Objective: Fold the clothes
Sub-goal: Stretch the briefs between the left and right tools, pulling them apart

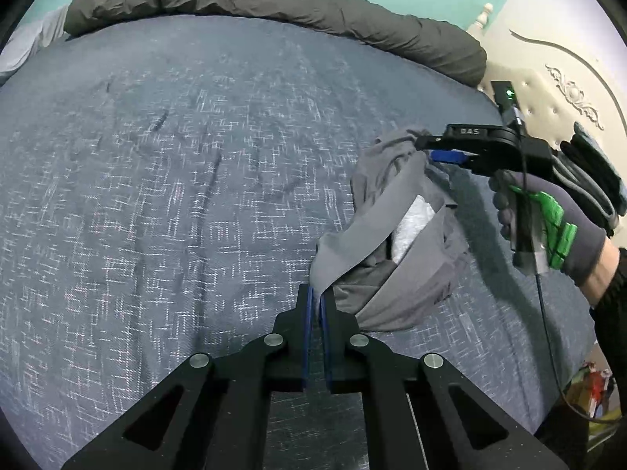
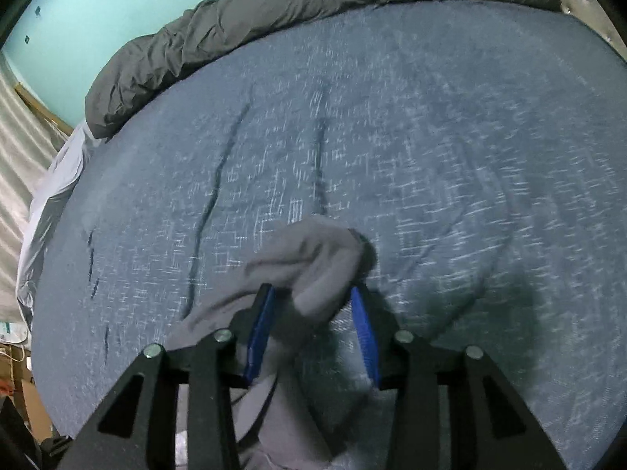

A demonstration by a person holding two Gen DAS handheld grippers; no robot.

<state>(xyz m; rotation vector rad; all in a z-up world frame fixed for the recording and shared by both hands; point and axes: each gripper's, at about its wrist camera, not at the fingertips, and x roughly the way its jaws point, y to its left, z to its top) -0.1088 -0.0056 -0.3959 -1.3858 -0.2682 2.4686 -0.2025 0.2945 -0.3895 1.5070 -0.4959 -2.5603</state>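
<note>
On the blue bed (image 1: 196, 196), toward the side nearest the cream headboard (image 1: 556, 90), a grey garment (image 1: 395, 274) is lying bunched, with a white label (image 1: 415, 223) showing at its waistband. A corner of the waistband is pinched between the left gripper (image 1: 320, 293), whose jaws are closed tight on the cloth. The right gripper (image 2: 313, 301) is set over the far end of the garment, away from the left one; its jaws stand fairly wide, with a fold of grey fabric lying between them, and no grip is yet made there.

The step in hand is judged to be the spreading of the garment before any fold. It would be done well if the right jaws were closed on one edge only, not on a thick bunch, and if the two ends were then drawn apart until the cloth lies flat on the bed.

The garment's long axis is seen to run from the left gripper toward the headboard side, slightly away from the dark quilt (image 1: 274, 4) rolled along the bed's far edge. The waistband is turned upward and open
</note>
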